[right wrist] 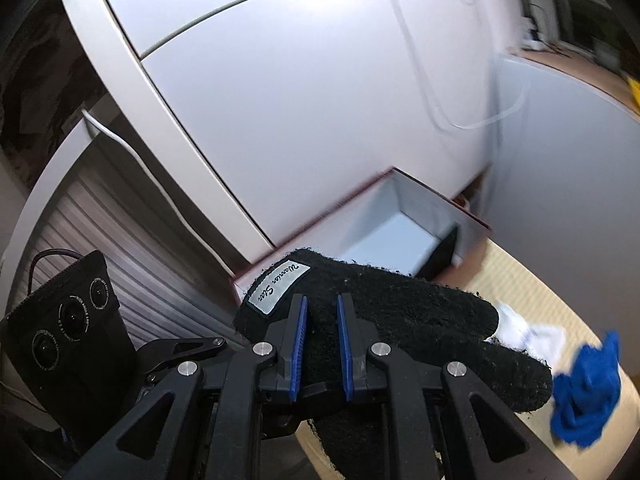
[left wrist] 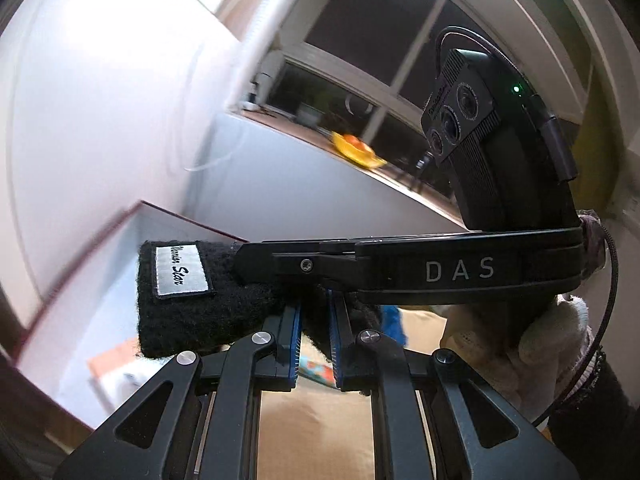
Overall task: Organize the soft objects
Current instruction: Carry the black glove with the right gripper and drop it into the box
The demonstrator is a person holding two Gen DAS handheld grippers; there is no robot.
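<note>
Both grippers, left gripper (left wrist: 314, 344) and right gripper (right wrist: 322, 344), pinch my black knitted glove (right wrist: 400, 320) near the open white box (right wrist: 404, 236); uneven pulling could slip it short.

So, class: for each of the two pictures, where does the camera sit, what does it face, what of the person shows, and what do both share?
Left wrist: behind the left gripper, facing a dark window and white box; the right gripper and gloved hand cross it.
Right wrist: behind the right gripper, facing down at white cabinets and a tan surface; no hand shows.
Shared: the black glove, gripped by both, and the box.
</note>
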